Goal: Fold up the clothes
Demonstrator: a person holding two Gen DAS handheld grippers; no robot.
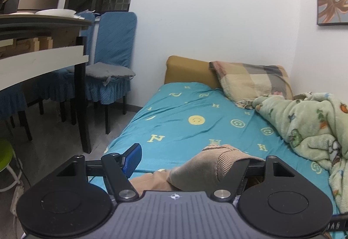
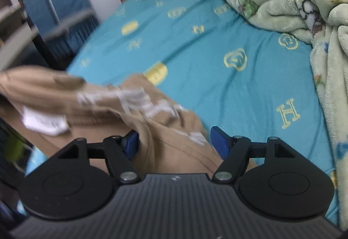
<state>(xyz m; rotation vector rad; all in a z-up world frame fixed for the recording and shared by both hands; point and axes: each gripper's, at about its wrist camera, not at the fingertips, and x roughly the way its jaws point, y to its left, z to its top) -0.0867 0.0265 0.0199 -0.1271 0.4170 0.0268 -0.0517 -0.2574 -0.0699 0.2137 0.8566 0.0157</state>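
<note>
A tan sweatshirt with white lettering is seen spread on a bed covered by a teal sheet printed with yellow smiley faces and letters, directly ahead of and beneath the right hand-held gripper. The 2 blue pads of that gripper are held wide apart, and a fold of the tan cloth is seen rising between them; the left pad appears to touch the fabric, while the right pad stands clear of it, so nothing is clamped. The view is blurred.

In the left wrist view, the left hand-held gripper is also spread wide. Its left blue pad stands free above the sheet, while its right finger is draped and hidden by the sweatshirt's ribbed cuff; whether that cloth is gripped or merely resting there cannot be told.

Beyond and to the right of both grippers, a pale green fleece blanket with cartoon animals is heaped. A plaid pillow is seen farther ahead against the wall, and a blue-covered chair stands ahead to the left, off the bed.
</note>
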